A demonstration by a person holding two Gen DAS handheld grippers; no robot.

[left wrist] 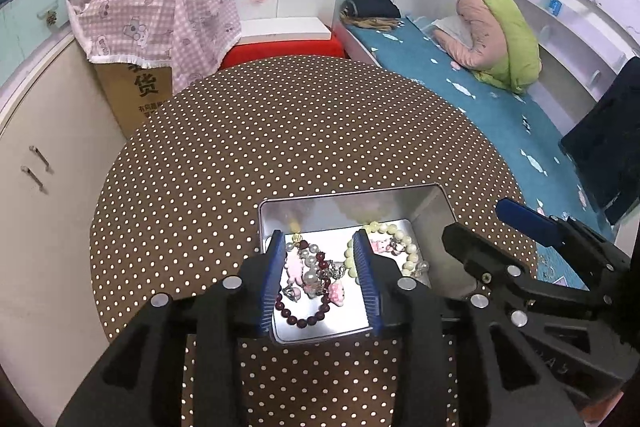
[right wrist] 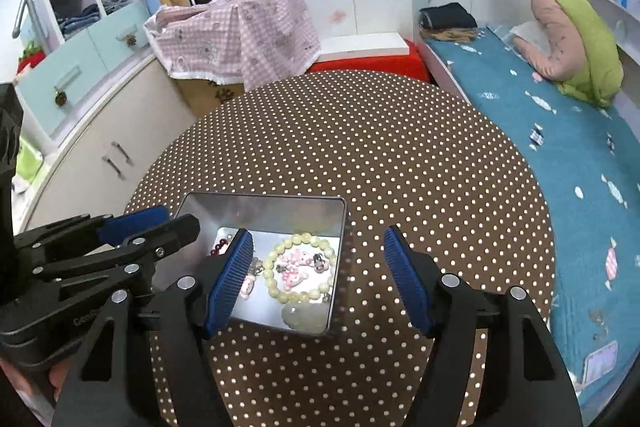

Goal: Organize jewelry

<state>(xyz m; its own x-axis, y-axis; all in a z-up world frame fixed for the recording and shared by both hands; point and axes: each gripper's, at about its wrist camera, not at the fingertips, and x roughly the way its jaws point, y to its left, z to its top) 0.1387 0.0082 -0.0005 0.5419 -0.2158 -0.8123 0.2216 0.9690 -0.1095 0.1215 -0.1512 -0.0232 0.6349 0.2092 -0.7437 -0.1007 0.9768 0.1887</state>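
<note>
I have both tongs over the tin, which sits on the dotted tabletop near its front edge. The tin is shallow, shiny metal, lidless, and all the jewelry lies inside it.

My left tongs stand partly apart, their blue pads straddling the tin's left half. Between the pads, but not pinched by them, lies a dark red bead bracelet tangled with pink charms and a few white pearls. The pads touch nothing that I can make out; the bracelet rests on the tin's floor.

My right tongs are spread wide and empty. Their left pad hangs over the tin's middle, the right pad sits outside the tin's right wall, above the tabletop. Under that gap lies a pale green bead bracelet in a ring, with pink and white charms inside it. A pale stone pendant sits at the tin's near corner, just beside the ring.

From the left camera the right tongs show at the tin's right rim; from the right camera the left tongs show at its left rim.

Beyond the tabletop I see a bed with a teal sheet on the right, and a cardboard box under a pink checked cloth on the left.
</note>
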